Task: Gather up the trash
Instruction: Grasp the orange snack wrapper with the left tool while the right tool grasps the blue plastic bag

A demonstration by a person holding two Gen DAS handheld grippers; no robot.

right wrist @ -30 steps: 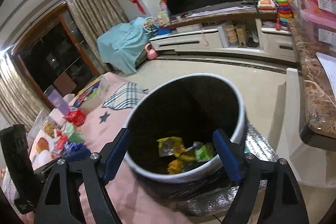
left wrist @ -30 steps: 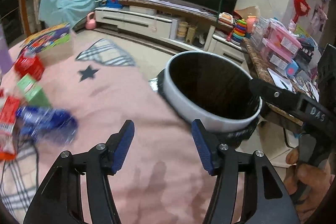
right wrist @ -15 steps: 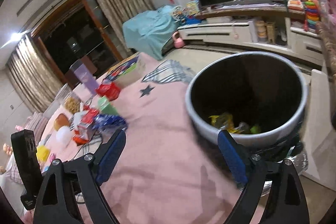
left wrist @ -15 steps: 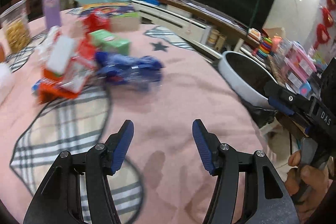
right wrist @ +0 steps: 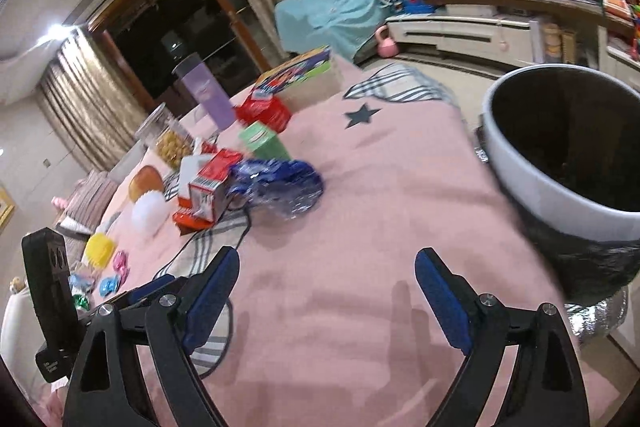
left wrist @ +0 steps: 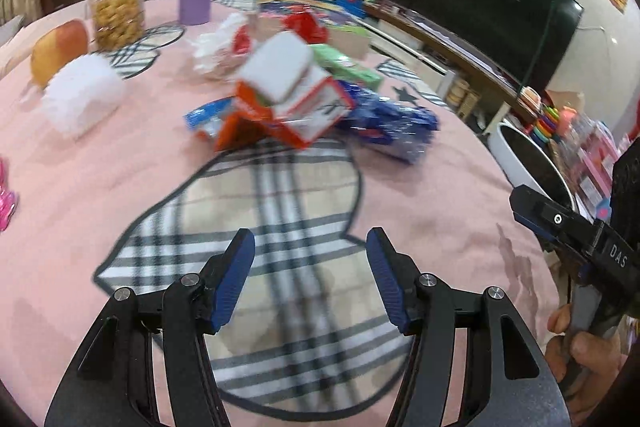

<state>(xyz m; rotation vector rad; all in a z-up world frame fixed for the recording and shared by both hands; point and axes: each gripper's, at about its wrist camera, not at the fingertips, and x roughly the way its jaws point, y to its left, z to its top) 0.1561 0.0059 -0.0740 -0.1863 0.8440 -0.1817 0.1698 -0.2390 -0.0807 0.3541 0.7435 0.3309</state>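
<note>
Trash [left wrist: 288, 107], a heap of cartons and a blue wrapper, is lying mid-surface [left wrist: 80, 187] in the left wrist view, ahead of the left tool [left wrist: 310, 279], which is hanging half-wide and empty. In the right wrist view the right tool [right wrist: 326, 293], having just been opening, is hovering wide and empty over the pink cloth, the blue wrapper [right wrist: 280, 183] ahead and the bin [right wrist: 560, 163] standing at the right edge.

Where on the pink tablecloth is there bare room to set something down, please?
Free: the stretch between the blue wrapper and the bin, and the plaid patch nearer the camera. Crowded: the far side, around the red-and-white carton, green box and jar.
</note>
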